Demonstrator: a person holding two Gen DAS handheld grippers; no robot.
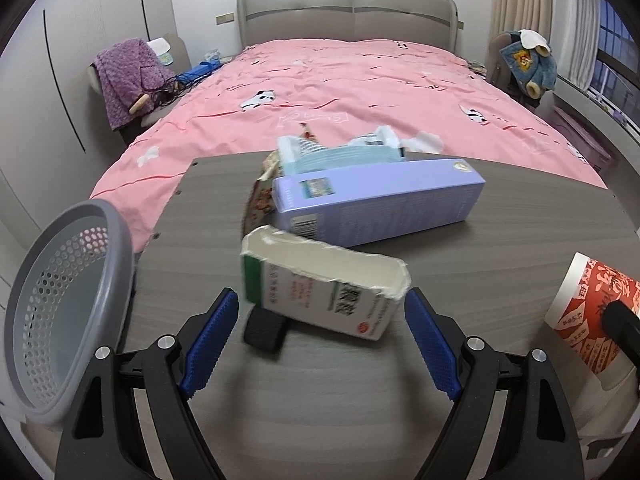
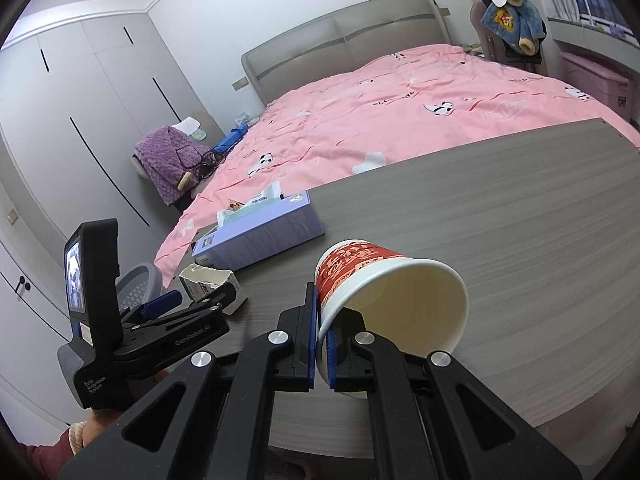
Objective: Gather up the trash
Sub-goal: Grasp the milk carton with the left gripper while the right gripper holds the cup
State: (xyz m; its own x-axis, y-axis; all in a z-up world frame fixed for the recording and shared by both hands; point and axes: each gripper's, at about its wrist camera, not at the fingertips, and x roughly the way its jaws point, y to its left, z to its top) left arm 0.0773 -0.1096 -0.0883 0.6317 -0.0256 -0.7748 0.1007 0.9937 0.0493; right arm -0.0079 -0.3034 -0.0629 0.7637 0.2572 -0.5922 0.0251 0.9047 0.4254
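Cardboard worries us: our left gripper (image 1: 320, 332) gapes around the torn carton (image 1: 324, 284) on the table (image 1: 500, 216), which may crush or skid. Our right gripper (image 2: 320, 344) pinches the paper cup (image 2: 392, 300) by its rim, and it could slip.

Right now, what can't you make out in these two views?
- Left wrist: the black object lies partly under the torn white carton; what it is, unclear.
- Left wrist: the paper cup is cut by the right edge.
- Right wrist: the grey basket is mostly hidden by the left claw.
- Both views: wrappers behind the purple box are blocked and blurred.
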